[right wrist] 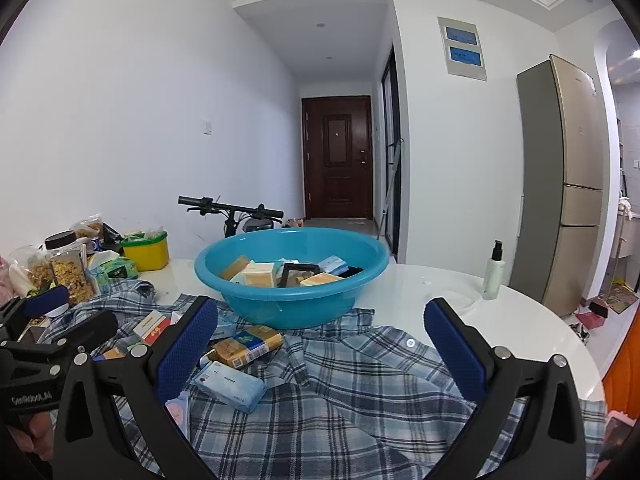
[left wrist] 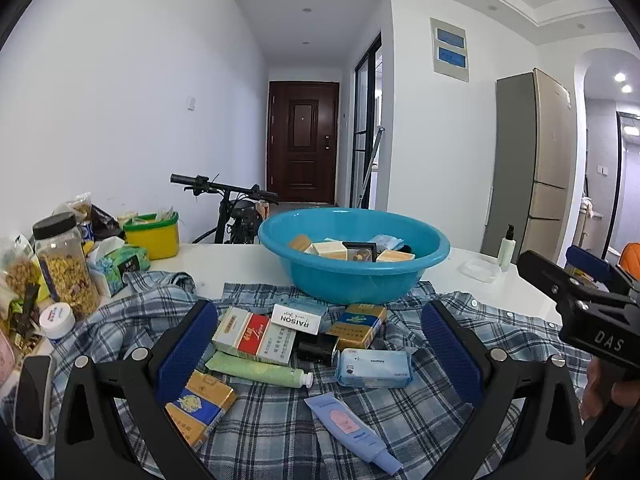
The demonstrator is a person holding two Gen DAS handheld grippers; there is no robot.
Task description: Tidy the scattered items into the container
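A blue basin point(left wrist: 354, 256) stands on the far part of a checked shirt point(left wrist: 400, 412) that is spread over the white table point(right wrist: 420, 292), probably so that loose things can be gathered on the cloth. Several boxes are already held in the basin, so the tidying is judged to be partly done.

The left gripper point(left wrist: 320, 354) is held above the heap with its fingers wide apart and nothing between them. Framed by them are a red and white box point(left wrist: 256, 336), a white pack point(left wrist: 298, 318) printed "RAISON", a gold and blue pack point(left wrist: 358, 326), a green tube point(left wrist: 260, 370), a pale blue tissue pack point(left wrist: 374, 368) and a blue tube point(left wrist: 352, 428). A 2nd gold and blue box point(left wrist: 200, 404) lies just beside the left finger.

The right gripper point(right wrist: 320, 354) is also spread open and empty, over bare shirt to the right of the heap. "DAS" is read on its body in the left view. Smaller print on the boxes is too blurred to be made out.
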